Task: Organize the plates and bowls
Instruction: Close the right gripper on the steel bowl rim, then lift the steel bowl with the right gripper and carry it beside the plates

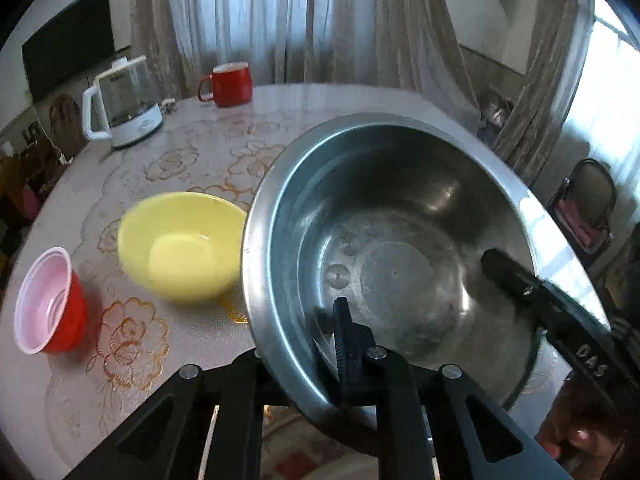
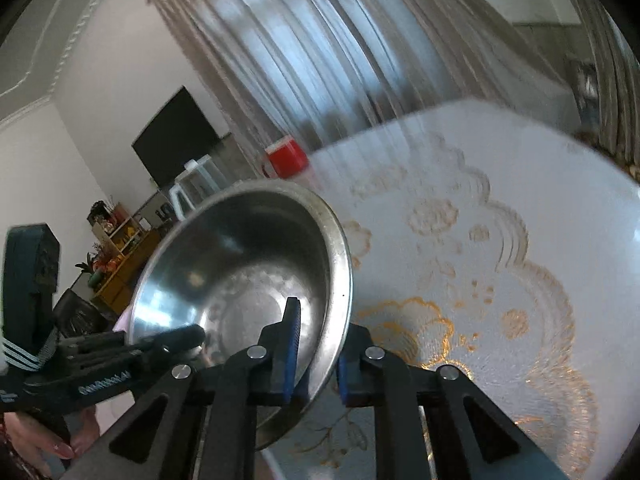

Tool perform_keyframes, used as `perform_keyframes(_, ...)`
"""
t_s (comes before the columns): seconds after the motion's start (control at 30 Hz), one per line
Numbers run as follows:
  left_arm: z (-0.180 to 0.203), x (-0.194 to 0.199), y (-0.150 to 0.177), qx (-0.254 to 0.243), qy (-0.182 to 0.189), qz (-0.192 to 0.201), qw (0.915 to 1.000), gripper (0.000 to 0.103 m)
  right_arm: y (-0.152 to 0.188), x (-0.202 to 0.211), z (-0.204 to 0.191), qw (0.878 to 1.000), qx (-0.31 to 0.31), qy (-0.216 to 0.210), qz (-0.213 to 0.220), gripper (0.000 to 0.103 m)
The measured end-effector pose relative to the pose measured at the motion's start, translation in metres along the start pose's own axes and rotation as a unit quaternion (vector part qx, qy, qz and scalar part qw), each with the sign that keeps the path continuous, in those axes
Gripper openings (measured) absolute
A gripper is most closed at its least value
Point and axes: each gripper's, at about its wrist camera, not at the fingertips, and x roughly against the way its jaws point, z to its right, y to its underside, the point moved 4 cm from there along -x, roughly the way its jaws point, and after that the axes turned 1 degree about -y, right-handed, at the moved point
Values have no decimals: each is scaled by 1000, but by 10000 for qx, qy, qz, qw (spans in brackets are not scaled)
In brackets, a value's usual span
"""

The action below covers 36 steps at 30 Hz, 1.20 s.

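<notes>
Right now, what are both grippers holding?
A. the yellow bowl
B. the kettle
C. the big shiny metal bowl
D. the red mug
C: both the left gripper and the right gripper pinch the rim of the metal bowl, which is tilted above the table.

Left gripper (image 1: 320,364): lower centre of the left wrist view, jaws clamped on the near rim of the steel bowl (image 1: 392,248), one finger inside, one outside.
Right gripper (image 2: 316,344): lower centre of the right wrist view, jaws pinching the same bowl's rim likewise.
Hand (image 2: 48,446): lower left corner there, fingers wrapped around the left gripper's handle.
</notes>
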Motion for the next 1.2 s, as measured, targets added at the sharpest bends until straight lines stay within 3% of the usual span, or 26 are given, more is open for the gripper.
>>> perform_keyframes(0.3, 1, 69, 22, 253, 303, 569, 9976, 14, -7, 68, -52, 9967, 598, 412, 358, 14)
perform_keyframes(0.57, -49, 131, 71, 677, 112, 867, 9939, 14, 19, 90, -112, 9966, 758, 160, 271, 14)
perform_keyframes(0.93, -132, 174, 144, 1376, -356, 891, 9858, 14, 82, 82, -206, 9931, 1109, -199, -325, 16)
perform_keyframes(1.2, -179, 165, 176, 1819, -857, 681, 9772, 14, 124, 26, -230, 9870, 927, -503, -1212, 18)
